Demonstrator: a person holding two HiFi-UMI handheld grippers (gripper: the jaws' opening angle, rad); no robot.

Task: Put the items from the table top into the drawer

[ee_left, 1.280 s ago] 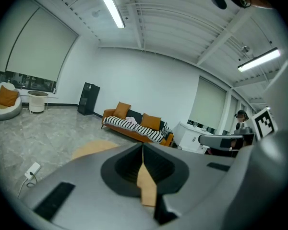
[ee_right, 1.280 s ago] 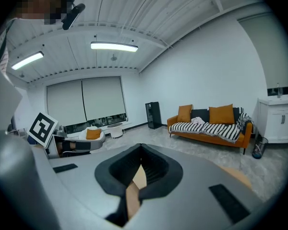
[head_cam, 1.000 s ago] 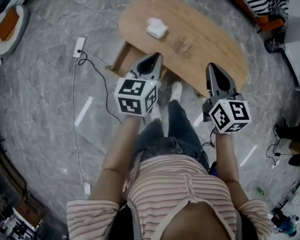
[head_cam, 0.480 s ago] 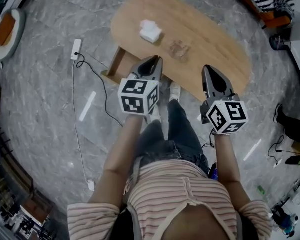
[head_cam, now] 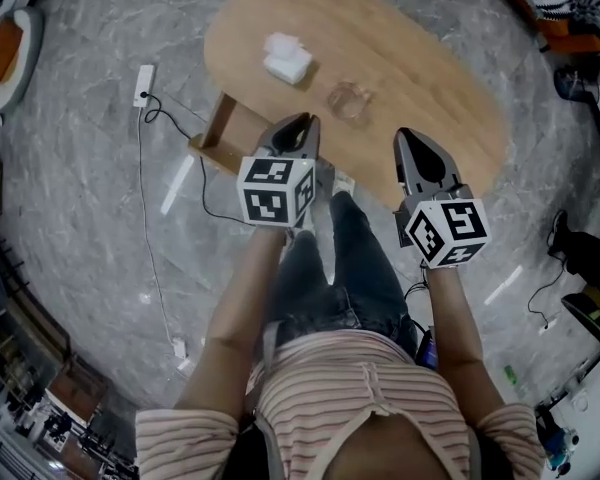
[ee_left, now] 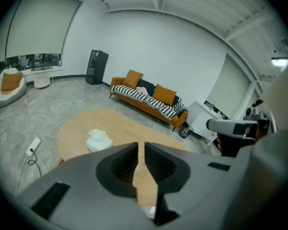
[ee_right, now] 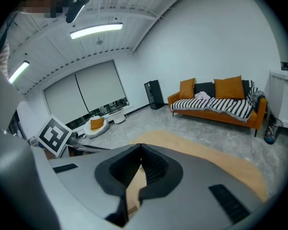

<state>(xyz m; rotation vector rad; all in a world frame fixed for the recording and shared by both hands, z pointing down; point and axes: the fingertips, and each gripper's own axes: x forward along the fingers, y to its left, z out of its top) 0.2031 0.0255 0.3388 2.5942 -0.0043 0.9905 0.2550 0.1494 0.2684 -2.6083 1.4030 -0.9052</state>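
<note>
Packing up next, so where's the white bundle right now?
In the head view the white bundle lies on the left part of the wooden table, left of the clear glass.

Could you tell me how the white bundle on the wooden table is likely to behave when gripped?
The white bundle looks crumpled and uneven, so it probably squashes when gripped and is likely light. It sits lumpy and flat on the table, so rolling seems unlikely.
</note>
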